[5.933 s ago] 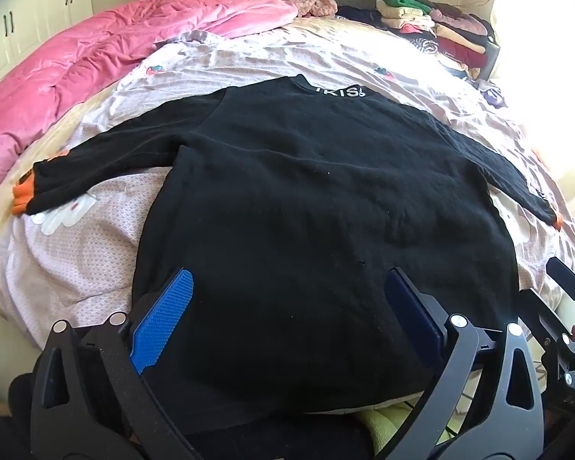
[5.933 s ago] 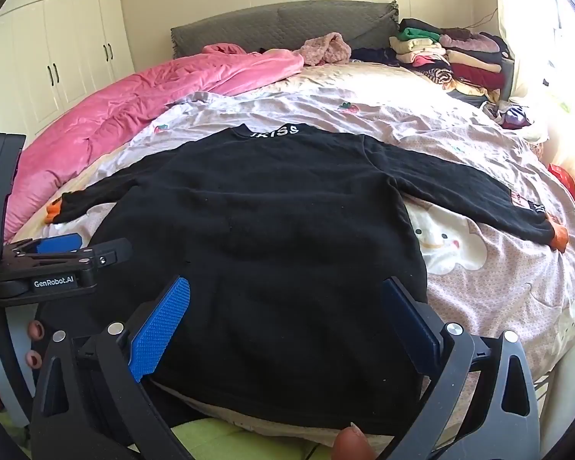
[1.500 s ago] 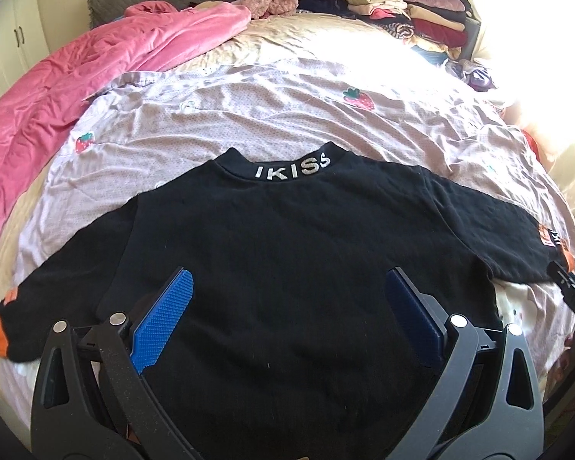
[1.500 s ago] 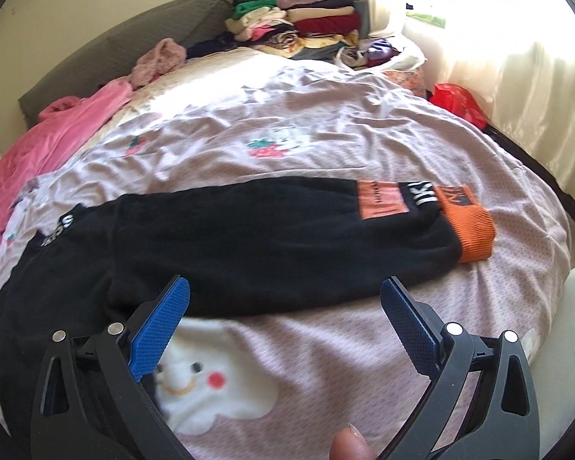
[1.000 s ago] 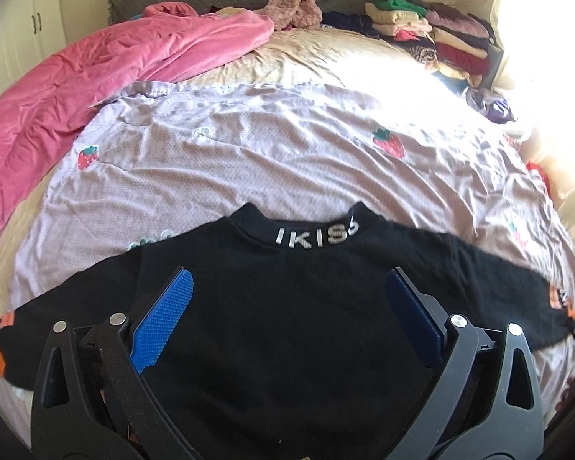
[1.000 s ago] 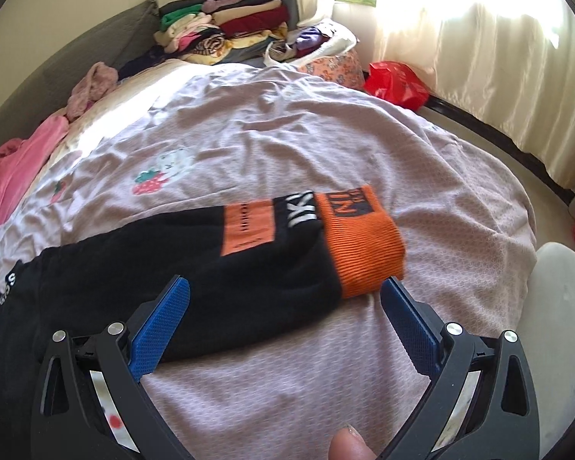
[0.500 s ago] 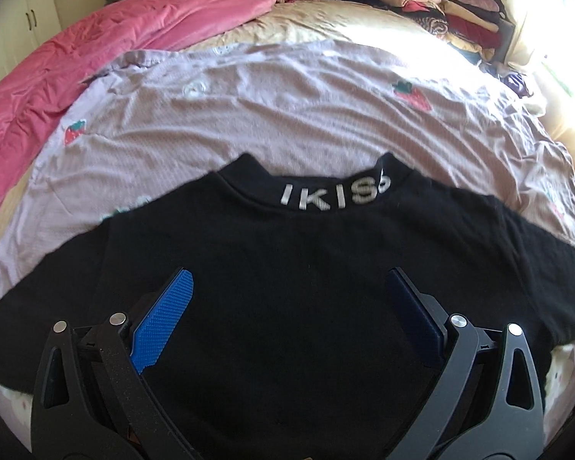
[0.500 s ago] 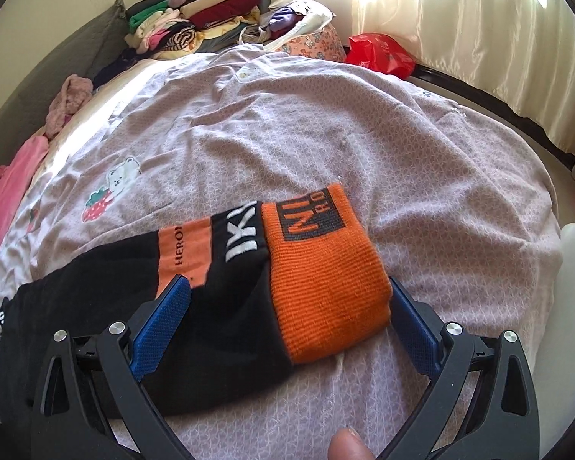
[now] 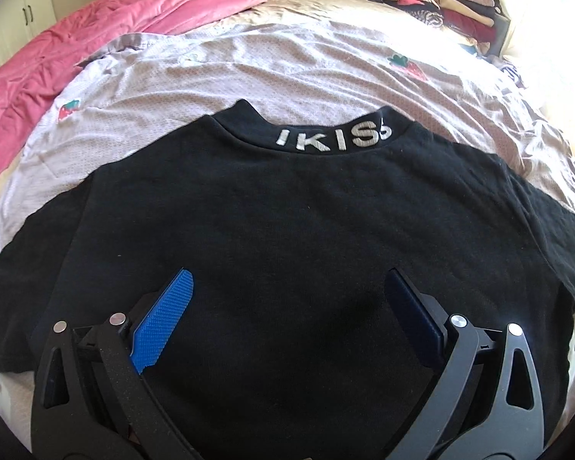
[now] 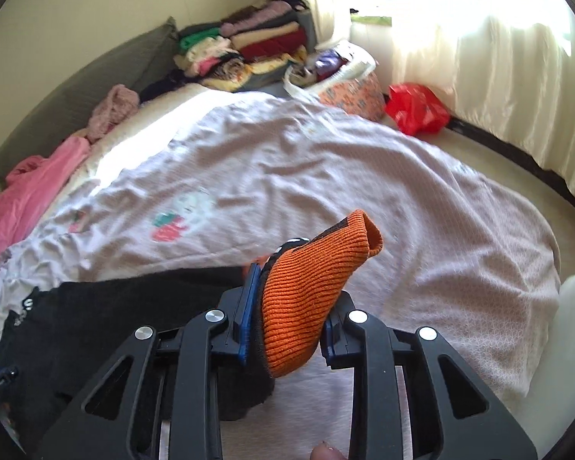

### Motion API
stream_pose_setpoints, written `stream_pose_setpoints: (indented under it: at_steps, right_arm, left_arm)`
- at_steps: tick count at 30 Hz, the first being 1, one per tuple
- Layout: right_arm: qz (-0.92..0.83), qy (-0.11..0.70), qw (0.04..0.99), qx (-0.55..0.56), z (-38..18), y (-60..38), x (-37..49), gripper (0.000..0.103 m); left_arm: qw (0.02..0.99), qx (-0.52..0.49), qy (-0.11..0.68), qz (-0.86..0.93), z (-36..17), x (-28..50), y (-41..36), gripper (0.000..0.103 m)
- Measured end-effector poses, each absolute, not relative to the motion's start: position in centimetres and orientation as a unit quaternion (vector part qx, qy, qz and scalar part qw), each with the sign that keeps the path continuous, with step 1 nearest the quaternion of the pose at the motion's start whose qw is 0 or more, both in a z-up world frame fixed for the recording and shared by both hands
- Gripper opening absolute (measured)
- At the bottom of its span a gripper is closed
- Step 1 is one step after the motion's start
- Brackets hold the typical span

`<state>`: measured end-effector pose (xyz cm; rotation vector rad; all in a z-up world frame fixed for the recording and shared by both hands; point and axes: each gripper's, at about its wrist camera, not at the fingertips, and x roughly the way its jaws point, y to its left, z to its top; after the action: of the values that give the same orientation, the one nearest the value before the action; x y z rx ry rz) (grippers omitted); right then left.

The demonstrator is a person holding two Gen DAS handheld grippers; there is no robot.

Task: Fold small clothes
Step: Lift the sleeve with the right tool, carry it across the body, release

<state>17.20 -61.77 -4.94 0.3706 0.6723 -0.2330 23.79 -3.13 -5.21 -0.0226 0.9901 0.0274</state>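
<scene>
A black sweater [image 9: 287,222] lies flat on the bed, its collar with white "IKISS" lettering [image 9: 331,138] pointing away from me. My left gripper [image 9: 287,306] is open and hovers just above the sweater's chest, holding nothing. My right gripper [image 10: 287,306] is shut on the sweater's orange ribbed cuff [image 10: 310,291] and holds it lifted off the sheet. The black sleeve [image 10: 115,314] trails left from the cuff onto the bed.
A pale lilac sheet [image 9: 287,73] with strawberry prints covers the bed. A pink duvet [image 9: 96,27] lies at the left. Stacks of folded clothes [image 10: 249,50] sit at the far corner. A red bag [image 10: 414,107] and a curtain [image 10: 498,76] are at the right.
My right gripper has closed on the orange cuff and raised it off the sheet. My left gripper has moved slightly closer over the sweater's chest and stays open.
</scene>
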Motion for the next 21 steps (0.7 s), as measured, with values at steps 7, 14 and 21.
stream_pose_setpoints:
  at_steps: [7,14,21]
  right_arm:
    - [-0.031,0.295,0.941,0.163,-0.4,-55.5,17.2,0.023]
    - [0.063,0.287,0.945,0.141,2.8,-47.1,17.9,0.023]
    - [0.134,0.301,0.935,0.127,3.9,-38.8,19.4,0.023]
  left_arm:
    - [0.884,-0.034,0.465,0.008,-4.0,23.2,-1.4,0.094]
    - [0.888,-0.059,0.455,0.006,-2.9,22.5,0.0,0.094]
    - [0.888,-0.078,0.453,-0.002,-2.3,22.0,1.0,0.094]
